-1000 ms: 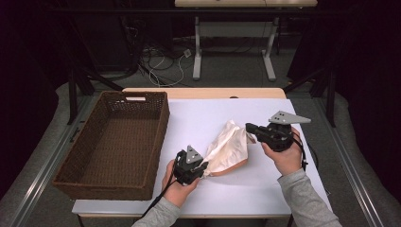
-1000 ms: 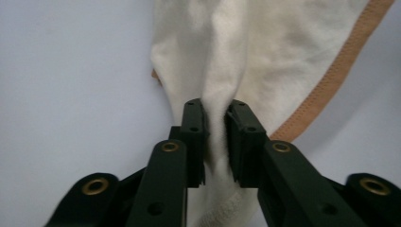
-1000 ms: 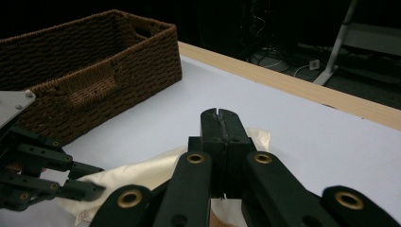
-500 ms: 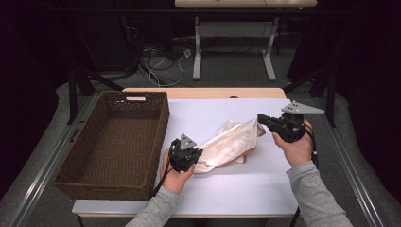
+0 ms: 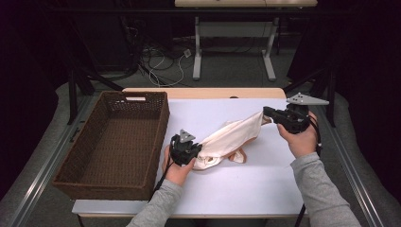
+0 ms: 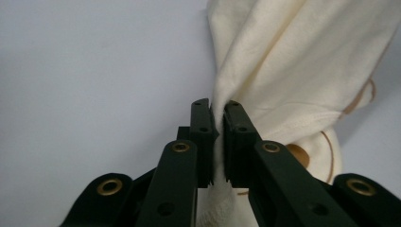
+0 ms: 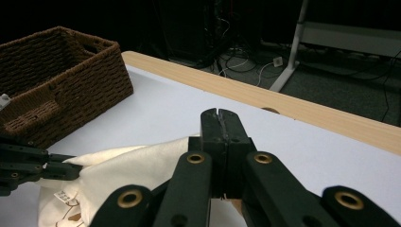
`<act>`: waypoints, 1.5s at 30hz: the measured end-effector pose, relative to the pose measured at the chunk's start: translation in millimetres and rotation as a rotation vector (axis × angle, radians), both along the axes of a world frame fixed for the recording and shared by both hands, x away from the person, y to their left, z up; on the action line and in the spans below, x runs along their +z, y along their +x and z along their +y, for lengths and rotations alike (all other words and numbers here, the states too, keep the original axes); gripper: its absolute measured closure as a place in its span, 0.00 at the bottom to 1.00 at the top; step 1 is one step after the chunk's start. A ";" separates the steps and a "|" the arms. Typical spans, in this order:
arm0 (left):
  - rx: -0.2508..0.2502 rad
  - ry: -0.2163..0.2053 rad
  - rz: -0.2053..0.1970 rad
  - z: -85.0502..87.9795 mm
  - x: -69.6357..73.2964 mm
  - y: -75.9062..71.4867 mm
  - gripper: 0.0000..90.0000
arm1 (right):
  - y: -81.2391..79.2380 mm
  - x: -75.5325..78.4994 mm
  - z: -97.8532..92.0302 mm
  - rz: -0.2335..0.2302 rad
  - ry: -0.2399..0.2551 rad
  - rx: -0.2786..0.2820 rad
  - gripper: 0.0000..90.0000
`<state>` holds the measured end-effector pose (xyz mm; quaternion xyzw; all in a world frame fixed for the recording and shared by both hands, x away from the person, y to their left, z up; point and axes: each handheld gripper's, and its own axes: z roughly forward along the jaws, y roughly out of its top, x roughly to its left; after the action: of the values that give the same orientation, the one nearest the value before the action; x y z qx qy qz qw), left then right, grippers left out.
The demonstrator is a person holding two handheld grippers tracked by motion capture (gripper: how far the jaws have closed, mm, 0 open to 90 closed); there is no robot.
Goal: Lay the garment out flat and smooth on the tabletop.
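The cloth [image 5: 230, 139] is strung between both tongs over the white tabletop [image 5: 246, 189], cream with thin brown trim, its near end sagging onto the surface while the far end rides up in the air. It looks light and thoroughly limp: it folds, droops and bunches wherever nothing holds it, so it will follow the tongs and never keep a shape by itself. A hem or corner is the place to pinch, and that's what we have here. Left tongs [image 6: 217, 109] are clamped on a bunched edge, fabric squeezed between the pads, though those jaws have just been easing open a touch, so I'd judge that hold a little less sure. Right tongs [image 7: 221, 114] are clenched tight on the other end, cloth [image 7: 135, 163] spilling out below them toward the left tongs [image 7: 71, 171]. Thin fabric like this can creep out of a narrow pinch if pulled hard, so a gentle stretch seems wiser. Off to the left sits the basket [image 5: 97, 163], just beside the left tongs [image 5: 193, 149], with right tongs [image 5: 268, 113] well away from it
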<state>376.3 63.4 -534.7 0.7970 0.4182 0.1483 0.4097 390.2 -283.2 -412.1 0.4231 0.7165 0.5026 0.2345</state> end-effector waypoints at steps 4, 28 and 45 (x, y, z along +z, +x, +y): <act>-0.011 -0.030 0.011 -2.4 3.7 -0.2 0.88 | 9.0 -4.3 6.4 0.027 -0.013 0.009 1.00; -0.193 0.026 0.007 -74.4 0.0 -7.1 0.50 | 33.3 -19.7 64.5 0.068 -0.083 0.086 1.00; -0.185 0.014 0.041 -64.5 2.5 2.8 0.93 | 40.4 -31.7 65.8 0.092 -0.121 0.073 1.00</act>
<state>379.0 -1.0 -532.2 0.8381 0.3501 0.0963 0.4071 430.6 -217.4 -443.9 0.4045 0.7706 0.4465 0.2078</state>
